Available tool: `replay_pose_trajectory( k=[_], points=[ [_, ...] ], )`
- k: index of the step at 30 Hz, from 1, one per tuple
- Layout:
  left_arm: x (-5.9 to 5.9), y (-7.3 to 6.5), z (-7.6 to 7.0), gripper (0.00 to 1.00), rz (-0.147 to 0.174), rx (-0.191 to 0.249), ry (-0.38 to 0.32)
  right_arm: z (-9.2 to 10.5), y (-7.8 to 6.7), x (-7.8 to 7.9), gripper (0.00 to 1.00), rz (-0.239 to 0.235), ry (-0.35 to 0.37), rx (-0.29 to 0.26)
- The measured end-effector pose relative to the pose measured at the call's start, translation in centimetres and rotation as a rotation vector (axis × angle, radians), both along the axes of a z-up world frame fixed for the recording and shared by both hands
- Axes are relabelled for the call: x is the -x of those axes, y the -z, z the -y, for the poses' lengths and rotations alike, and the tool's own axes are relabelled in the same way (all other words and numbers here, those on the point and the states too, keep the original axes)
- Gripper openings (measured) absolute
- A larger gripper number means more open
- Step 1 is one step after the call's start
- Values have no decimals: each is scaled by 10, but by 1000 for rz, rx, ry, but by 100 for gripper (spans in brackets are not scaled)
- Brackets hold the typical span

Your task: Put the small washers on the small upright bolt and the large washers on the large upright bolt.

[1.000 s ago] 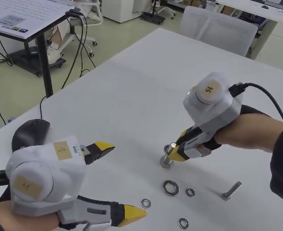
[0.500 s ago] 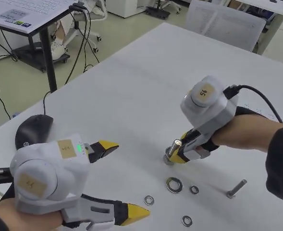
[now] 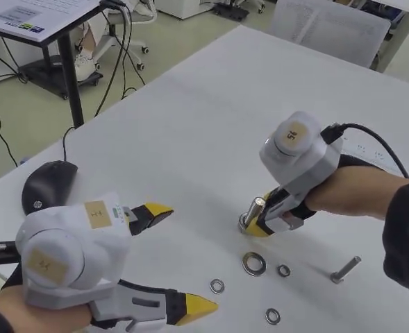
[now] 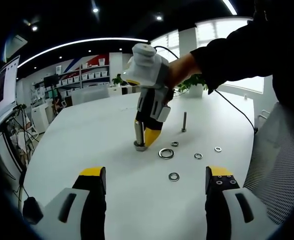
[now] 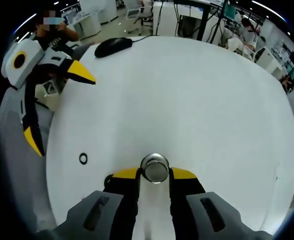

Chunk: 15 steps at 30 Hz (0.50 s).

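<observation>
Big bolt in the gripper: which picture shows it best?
The left gripper view: the big bolt appears side-on, head on the table, held by the right gripper. The head view catches it smaller, from above. The right gripper view looks straight at its round end.

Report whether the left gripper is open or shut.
Open. In the left gripper view, the left gripper has its yellow-tipped jaws standing wide apart, gripping nothing.

Table [image 3: 211, 118]: large bolt [image 3: 251, 211] mid-surface | large washer [image 3: 253, 263] just nearer | small bolt [image 3: 346, 269] to right | mouse [image 3: 48, 186] by left edge
</observation>
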<state>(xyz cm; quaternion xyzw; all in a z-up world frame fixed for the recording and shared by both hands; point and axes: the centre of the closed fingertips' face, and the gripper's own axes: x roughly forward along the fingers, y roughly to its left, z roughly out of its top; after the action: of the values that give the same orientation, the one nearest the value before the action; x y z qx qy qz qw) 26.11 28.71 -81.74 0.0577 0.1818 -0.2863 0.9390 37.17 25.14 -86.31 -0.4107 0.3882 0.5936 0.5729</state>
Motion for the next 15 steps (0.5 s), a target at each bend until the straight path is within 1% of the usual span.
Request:
replay_pose_trajectory(
  k=[4, 15],
  points=[
    [0, 1, 1, 81, -4, -3, 5, 1, 0, 2, 24, 1, 0, 0],
    [1, 2, 3, 80, -8, -1, 13, 3, 1, 0, 24, 8, -10, 0]
  ],
)
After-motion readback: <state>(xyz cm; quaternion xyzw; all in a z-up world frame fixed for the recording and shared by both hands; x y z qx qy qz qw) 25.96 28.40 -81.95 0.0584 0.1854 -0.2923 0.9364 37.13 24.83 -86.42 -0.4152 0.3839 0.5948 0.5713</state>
